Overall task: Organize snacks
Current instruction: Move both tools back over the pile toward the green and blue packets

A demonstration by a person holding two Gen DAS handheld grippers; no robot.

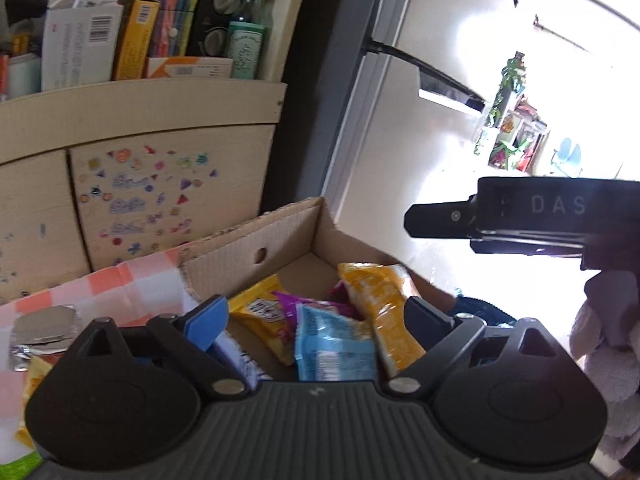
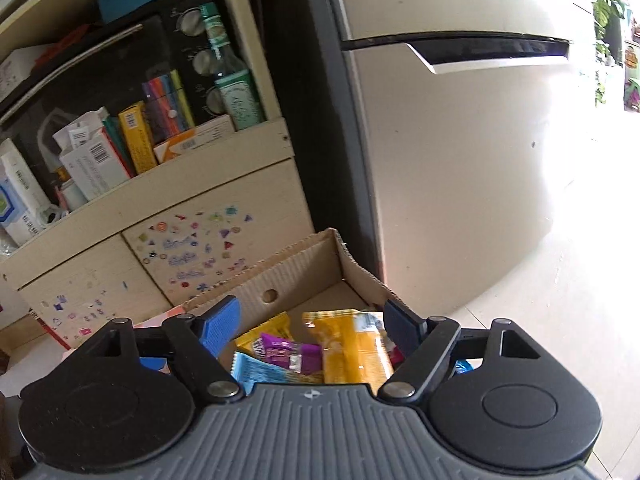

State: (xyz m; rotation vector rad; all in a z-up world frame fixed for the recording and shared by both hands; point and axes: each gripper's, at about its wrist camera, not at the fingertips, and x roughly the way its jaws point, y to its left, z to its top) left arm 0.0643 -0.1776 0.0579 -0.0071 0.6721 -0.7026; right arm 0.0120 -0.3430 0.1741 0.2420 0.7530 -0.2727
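Note:
A cardboard box (image 1: 256, 240) sits on a pink checked cloth (image 1: 120, 284) and holds several snack packets: a yellow one (image 1: 260, 320), a purple one (image 1: 316, 304), a light blue one (image 1: 336, 344) and a long orange-yellow one (image 1: 384, 312). My left gripper (image 1: 320, 316) is open and empty just above the box. My right gripper (image 2: 316, 324) is open and empty over the same box (image 2: 304, 276), above the orange-yellow packet (image 2: 352, 348), the purple one (image 2: 288, 352) and the blue one (image 2: 264, 372). The right gripper's body also shows in the left wrist view (image 1: 528, 216).
A foil packet (image 1: 44, 328) and a yellow packet (image 1: 36, 376) lie on the cloth left of the box. A cream cabinet with stickers (image 1: 148, 192) stands behind, its shelf holding boxes and a bottle (image 1: 248, 40). A fridge (image 2: 460, 160) stands at right.

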